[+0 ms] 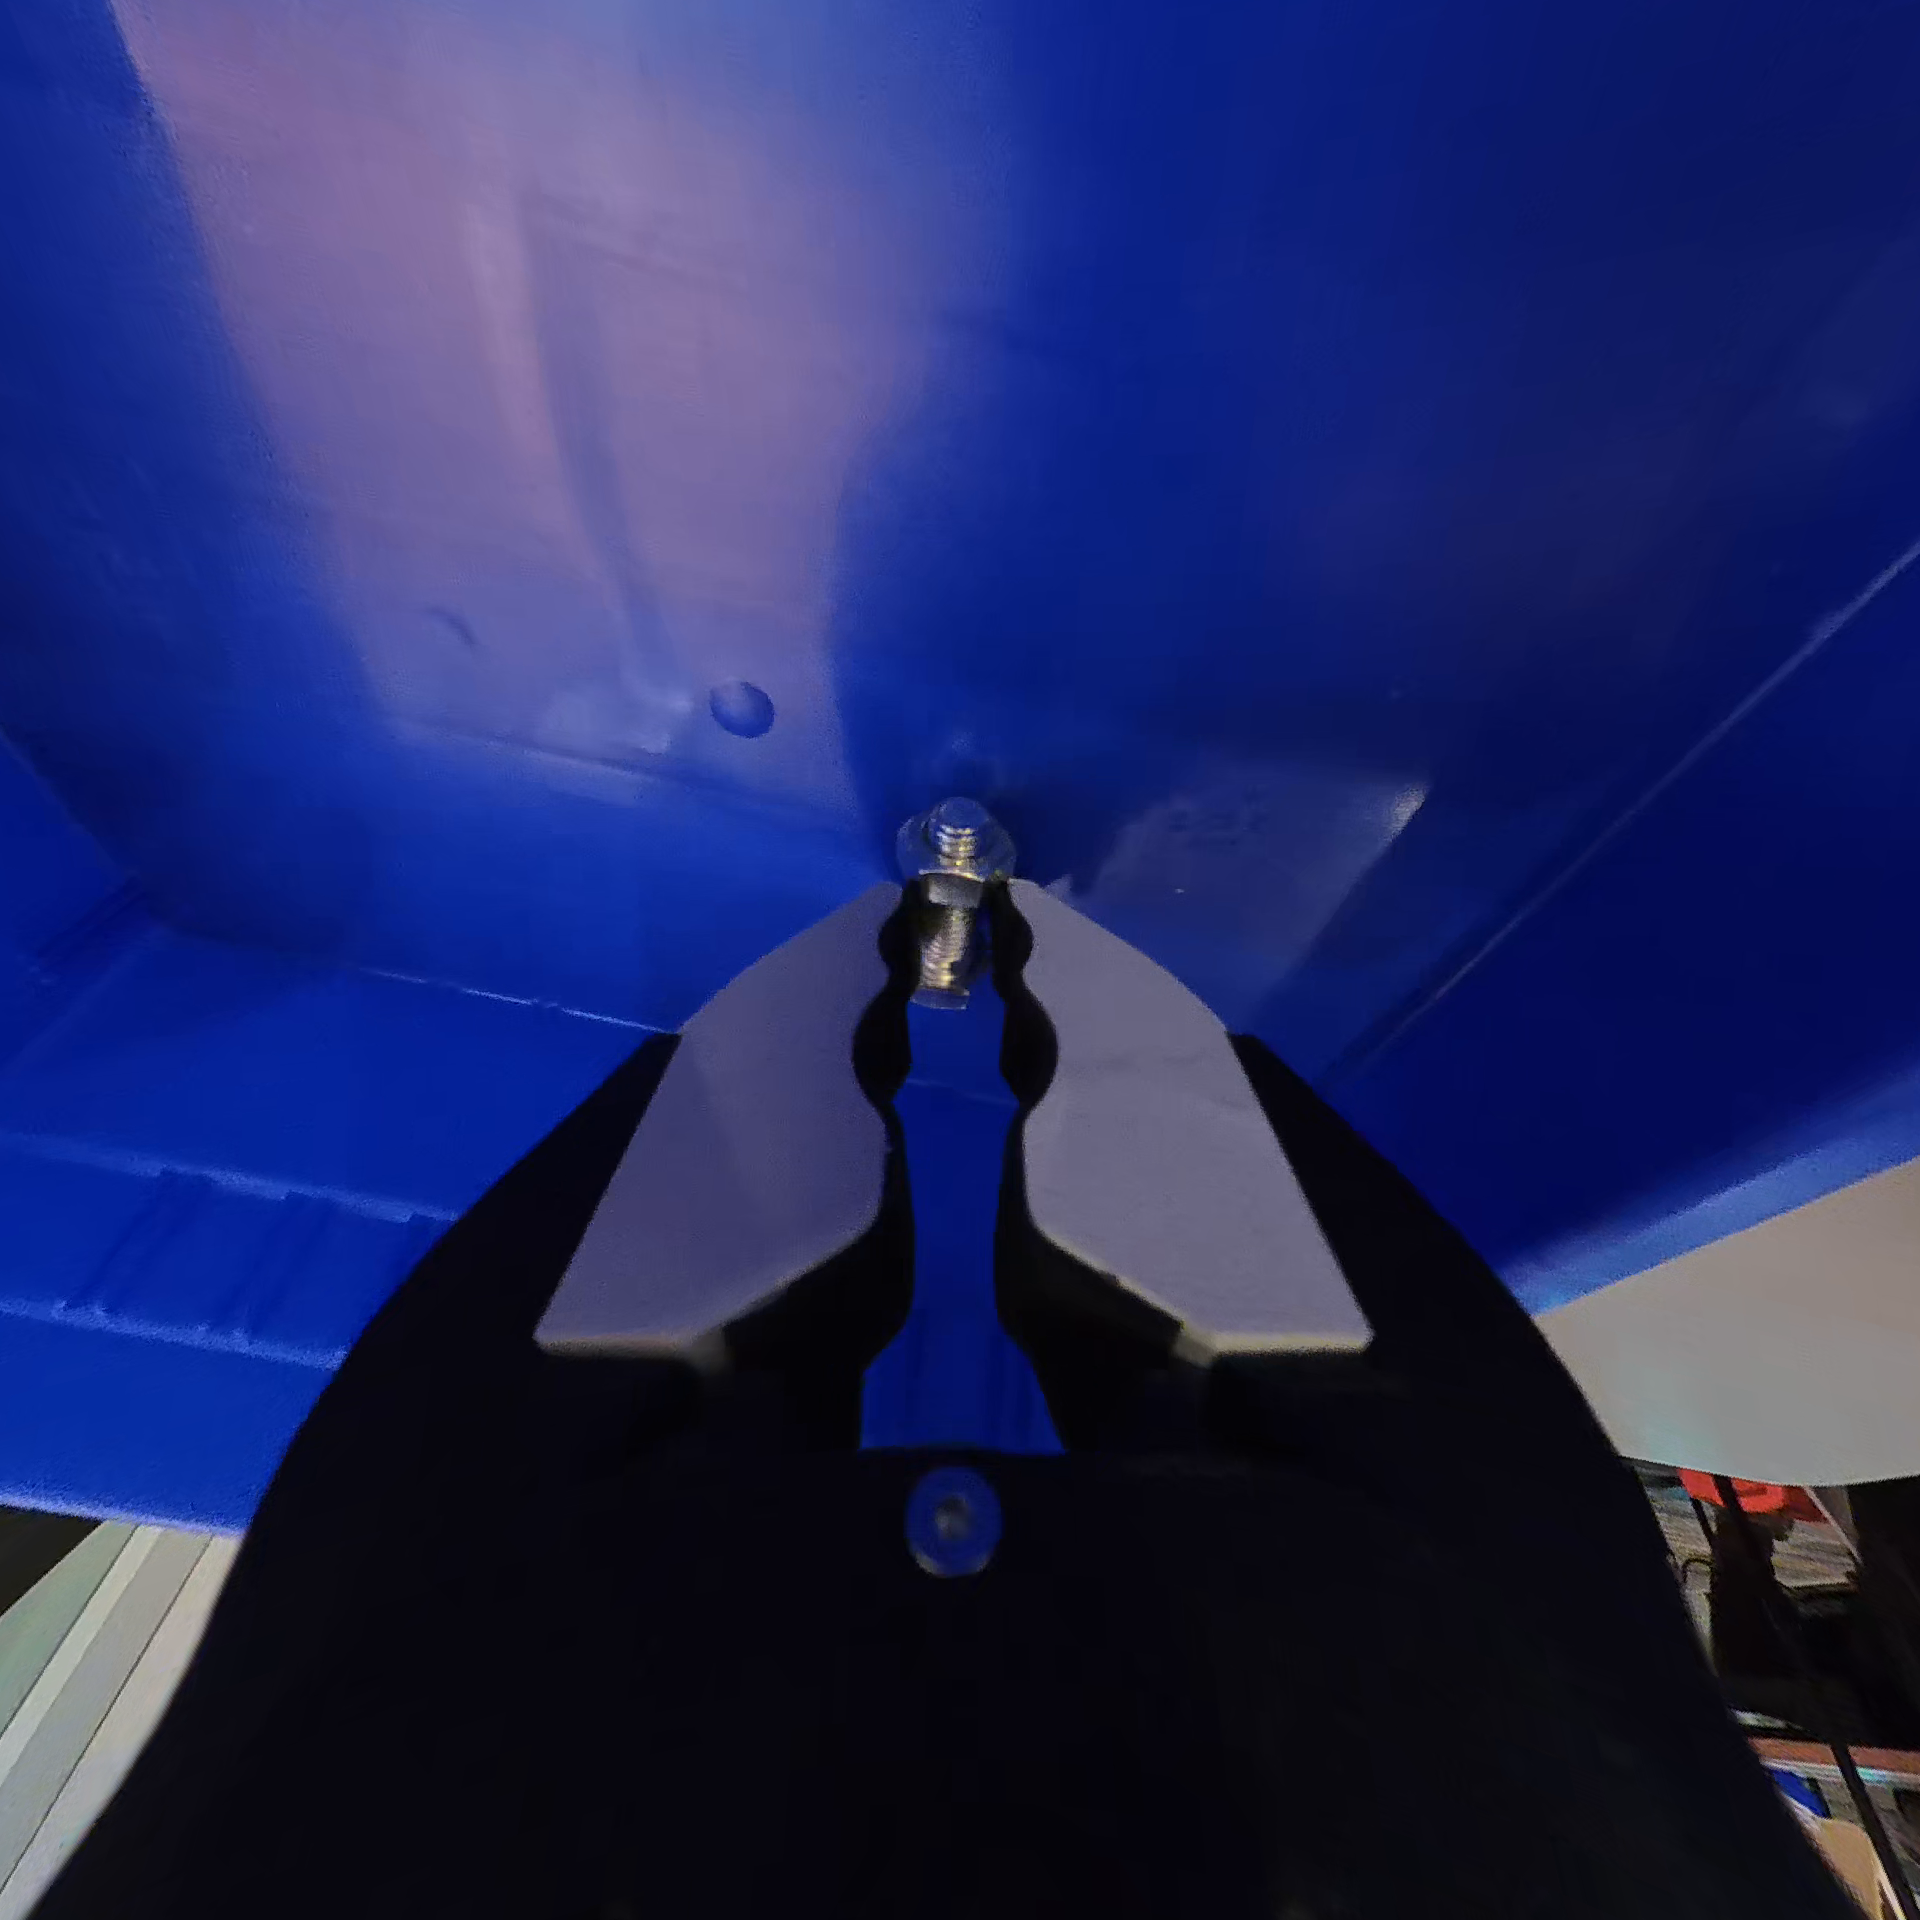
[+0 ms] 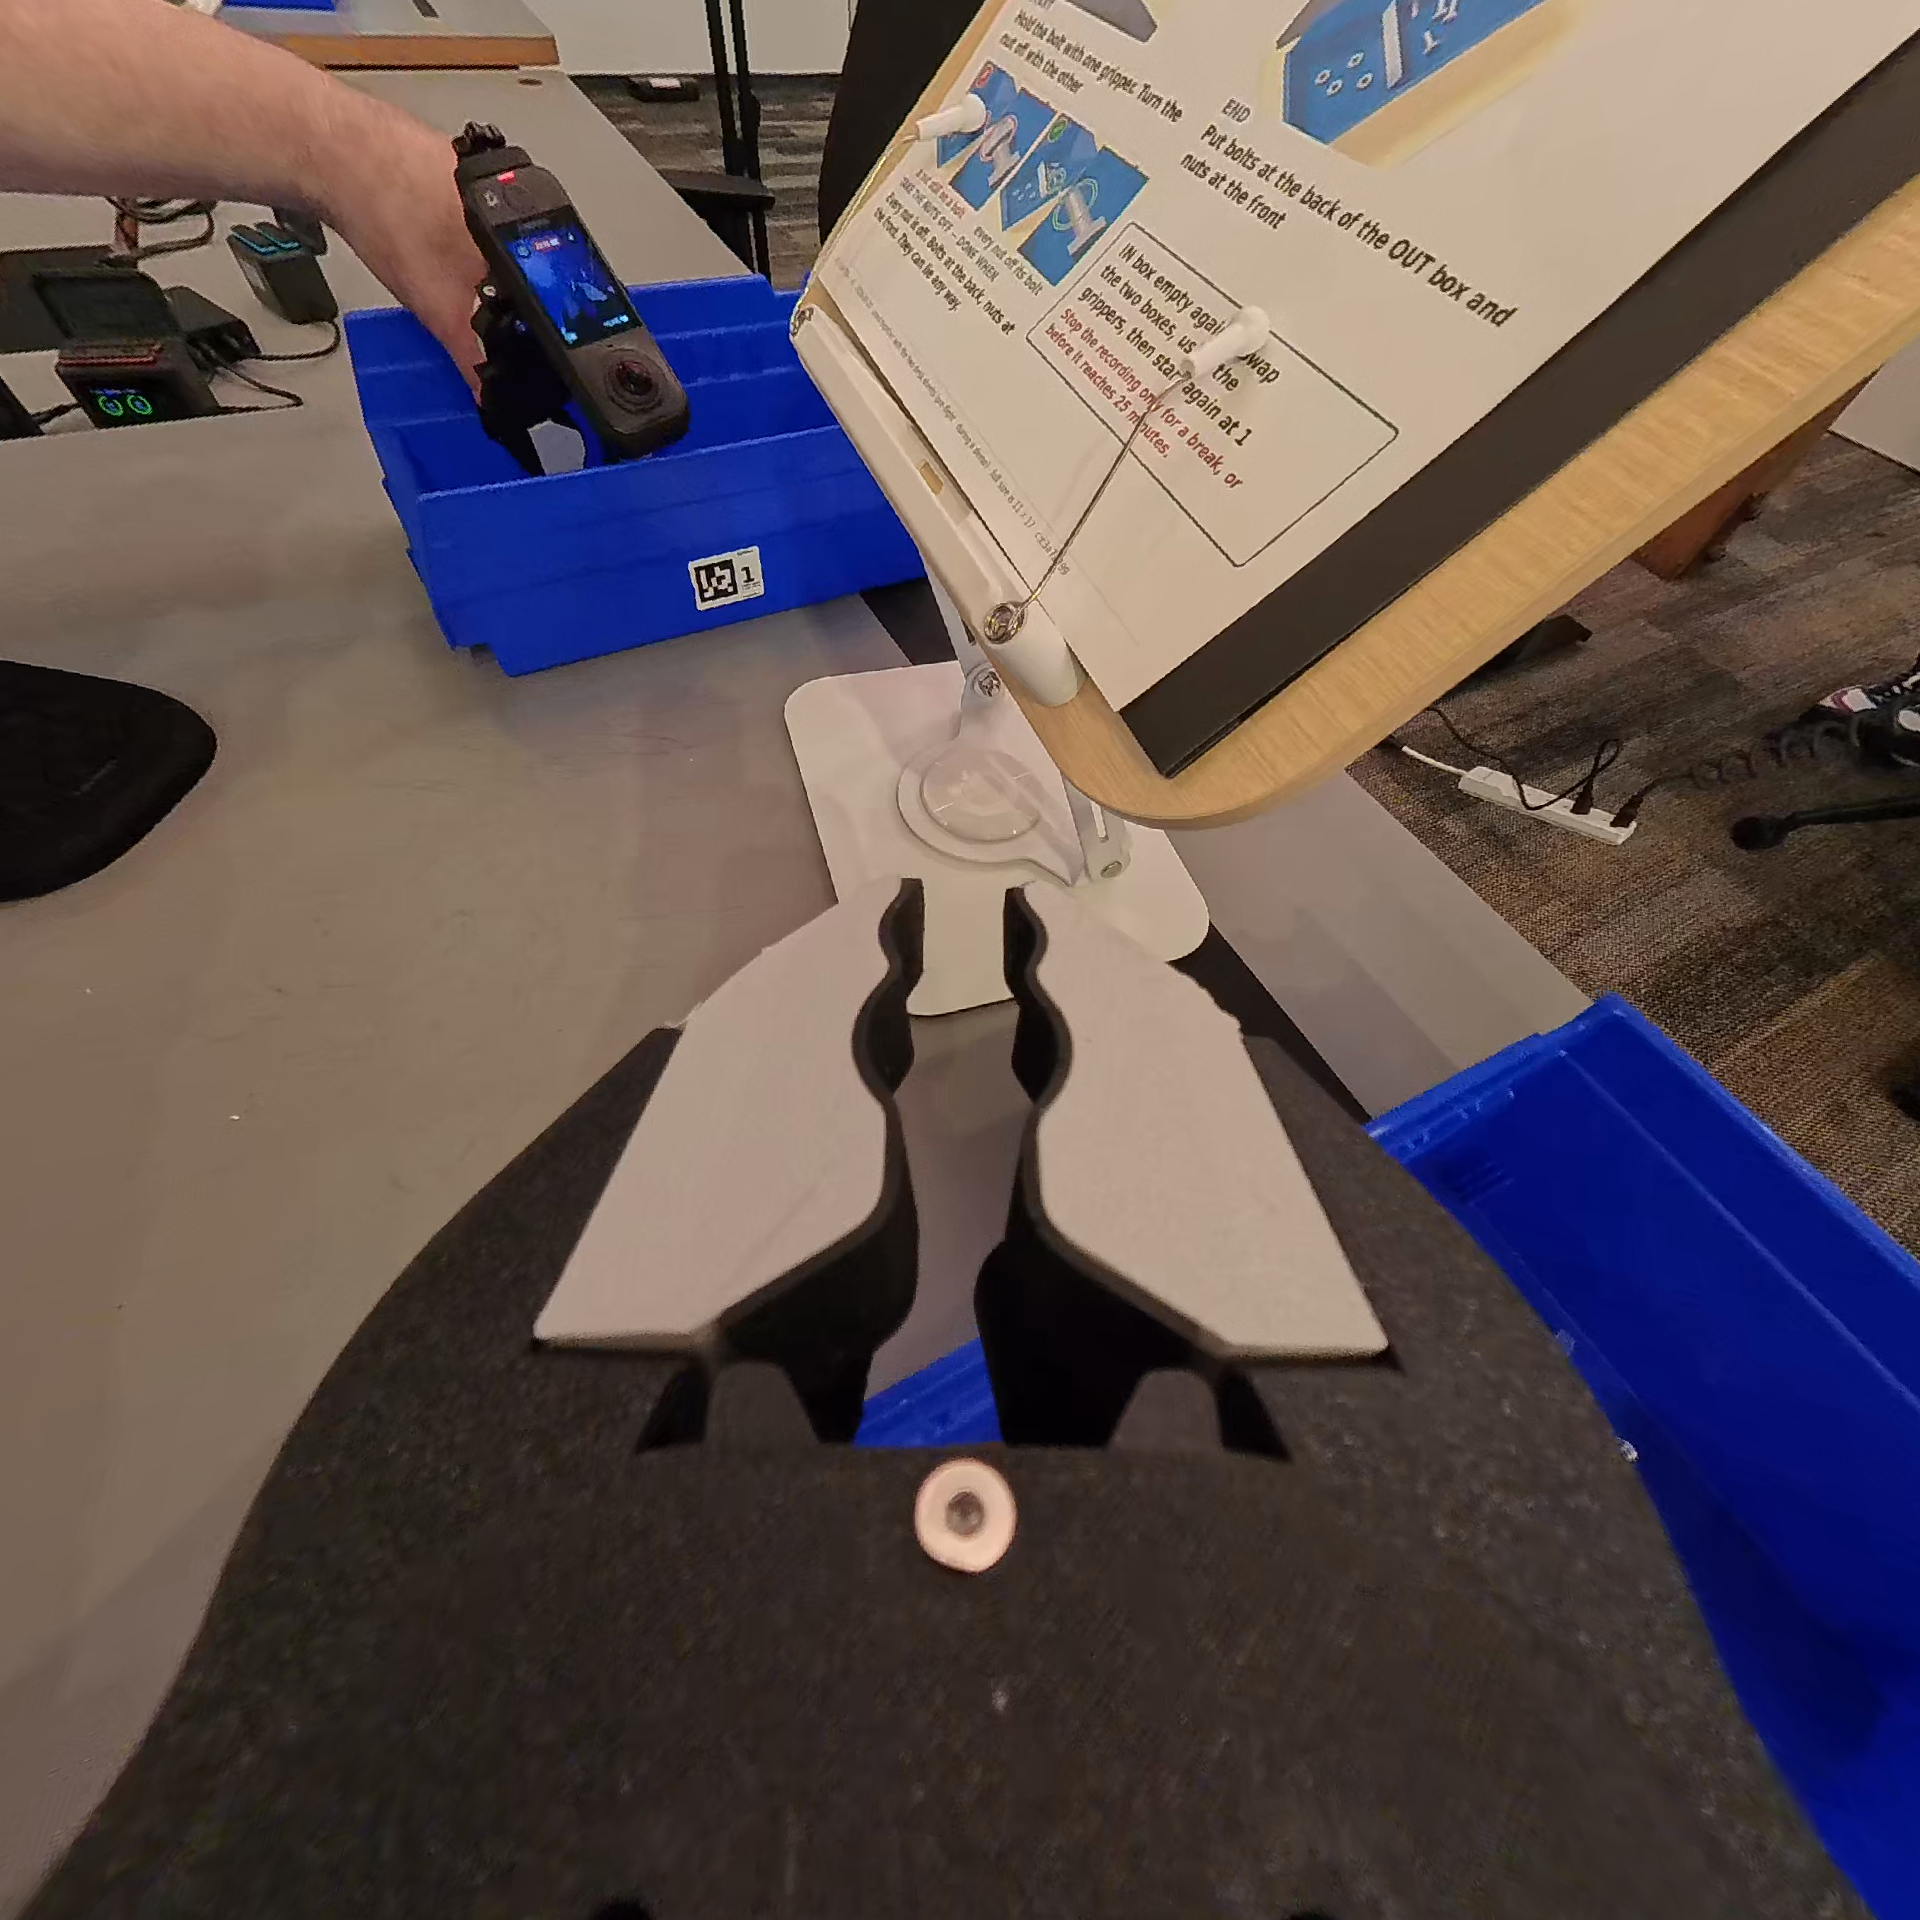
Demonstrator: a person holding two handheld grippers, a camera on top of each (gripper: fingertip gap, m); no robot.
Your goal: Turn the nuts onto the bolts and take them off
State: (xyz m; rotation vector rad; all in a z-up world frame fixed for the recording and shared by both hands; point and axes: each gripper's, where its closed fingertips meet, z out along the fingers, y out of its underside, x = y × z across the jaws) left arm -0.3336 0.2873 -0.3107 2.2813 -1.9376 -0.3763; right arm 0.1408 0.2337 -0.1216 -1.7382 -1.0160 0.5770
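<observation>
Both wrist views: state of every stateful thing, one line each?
left gripper: inside the far blue bin, shut on bolt.
bolt: gripped between the fingertips, nut on it.
nut: threaded on, partway along the shaft.
right gripper: open, empty, above the table.
near blue bin: at right edge, contents hidden.
document stand: tilted, sheet clipped on.

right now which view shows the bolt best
The left wrist view. The bolt sits close up between the left tool's tips inside the blue bin, with a nut on its thread. The right wrist view shows no bolt, only the left tool reaching into that bin.
</observation>
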